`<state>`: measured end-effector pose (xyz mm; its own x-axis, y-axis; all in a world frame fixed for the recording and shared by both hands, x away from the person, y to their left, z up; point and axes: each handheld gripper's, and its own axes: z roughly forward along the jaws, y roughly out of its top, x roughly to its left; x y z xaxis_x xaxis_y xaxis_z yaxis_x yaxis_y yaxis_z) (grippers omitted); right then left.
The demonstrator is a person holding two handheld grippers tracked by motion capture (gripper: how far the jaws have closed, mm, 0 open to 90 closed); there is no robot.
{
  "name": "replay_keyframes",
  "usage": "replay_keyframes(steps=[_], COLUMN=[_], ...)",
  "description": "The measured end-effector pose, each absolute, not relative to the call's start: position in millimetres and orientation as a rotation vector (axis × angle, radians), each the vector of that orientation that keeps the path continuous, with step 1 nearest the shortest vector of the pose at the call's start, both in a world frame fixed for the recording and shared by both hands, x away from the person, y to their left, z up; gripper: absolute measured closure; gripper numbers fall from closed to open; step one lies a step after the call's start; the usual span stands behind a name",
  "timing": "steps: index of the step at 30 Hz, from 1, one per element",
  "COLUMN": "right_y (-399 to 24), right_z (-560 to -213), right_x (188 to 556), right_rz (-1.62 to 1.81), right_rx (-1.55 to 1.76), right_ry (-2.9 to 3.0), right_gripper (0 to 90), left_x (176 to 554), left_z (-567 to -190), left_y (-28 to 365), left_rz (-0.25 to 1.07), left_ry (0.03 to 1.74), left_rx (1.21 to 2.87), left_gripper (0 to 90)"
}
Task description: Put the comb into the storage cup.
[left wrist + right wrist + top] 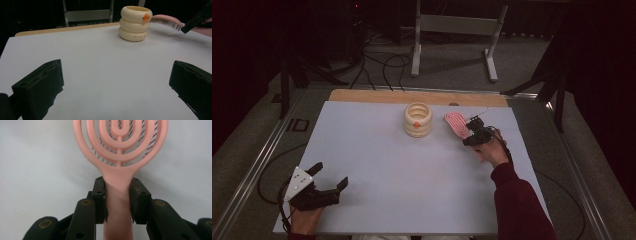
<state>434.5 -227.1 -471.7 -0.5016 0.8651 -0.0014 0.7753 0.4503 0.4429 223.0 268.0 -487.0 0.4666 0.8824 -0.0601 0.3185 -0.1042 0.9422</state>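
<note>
Gripping a pink hairbrush (pixel 120 152) by its handle, the right gripper (pixel 475 131) has both jaws pressed against the handle's sides just below the oval head, as the right gripper view shows. Brush is on the right half of the white table (pixel 387 165), just right of the cream ringed cup (pixel 418 120) and apart from it. Long axis in the high view runs from the handle at the gripper up and left to the head, so the head points toward the far edge and a bit toward the cup. In the left gripper view the brush (pixel 166 22) is held off the table, roughly level, bristles facing down, head tip next to the cup (pixel 136 23) with its small orange mark. Left gripper (pixel 329 185) sits at the near left corner, jaws spread wide, nothing between them, bare table ahead.
</note>
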Motion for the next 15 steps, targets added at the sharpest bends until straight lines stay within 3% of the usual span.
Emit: replay_keyframes(steps=[15], right_y=[-222.4], right_z=[-451.0], right_x=[417.9], right_rz=[0.675], right_rx=[1.332], right_ry=[2.449], right_gripper=[69.8], left_x=[223.9], left_z=[-488.0], left_y=[267.6], left_rz=[0.661], left_ry=[1.056], left_rx=[1.664], left_gripper=[0.0])
